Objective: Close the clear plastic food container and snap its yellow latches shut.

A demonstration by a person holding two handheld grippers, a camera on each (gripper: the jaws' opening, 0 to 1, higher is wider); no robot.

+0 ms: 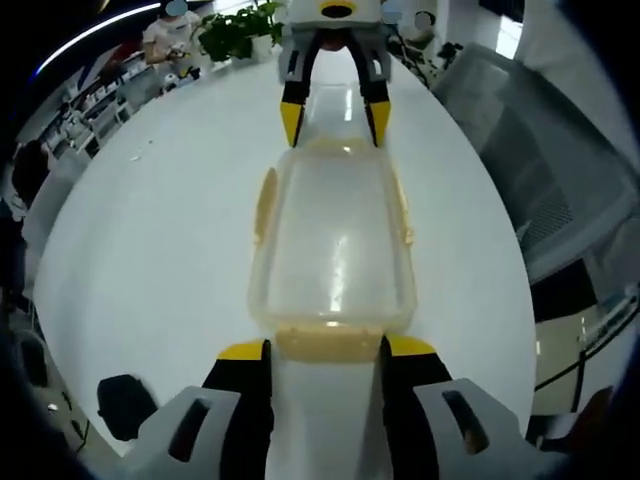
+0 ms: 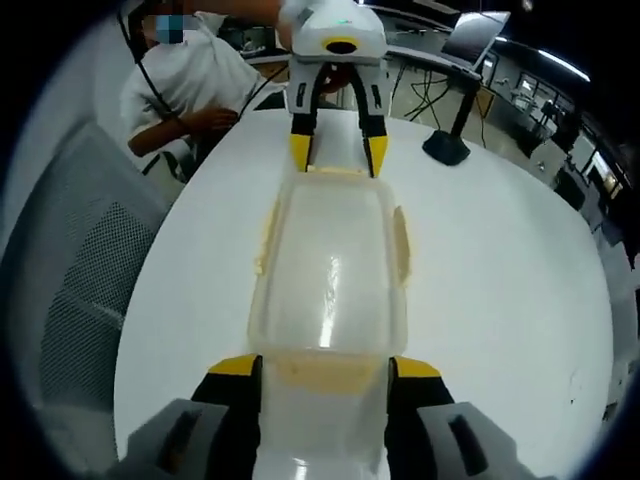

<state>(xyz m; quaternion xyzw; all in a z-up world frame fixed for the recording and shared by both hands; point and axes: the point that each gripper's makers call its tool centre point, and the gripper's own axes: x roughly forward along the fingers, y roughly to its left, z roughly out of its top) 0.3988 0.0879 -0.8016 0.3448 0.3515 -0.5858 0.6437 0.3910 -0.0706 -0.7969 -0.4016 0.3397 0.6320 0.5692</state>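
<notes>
A clear plastic food container (image 1: 335,240) (image 2: 330,270) lies lengthwise on the white table with its lid resting on top. Pale yellow latches (image 1: 265,205) (image 2: 400,245) stick out along its long sides. Another latch (image 1: 328,343) (image 2: 325,372) lies at each near end. My left gripper (image 1: 328,350) (image 2: 338,152) is open, its yellow-tipped jaws standing on either side of one end latch. Facing it from the opposite end, my right gripper (image 2: 325,367) (image 1: 335,122) is open too, its jaws flanking the other end latch.
The round white table (image 1: 150,220) (image 2: 500,260) has bare room on both sides of the container. A grey mesh chair (image 1: 560,170) (image 2: 70,290) stands at its edge. A black stand base (image 2: 447,148) sits on the table, and a seated person (image 2: 190,80) is close by.
</notes>
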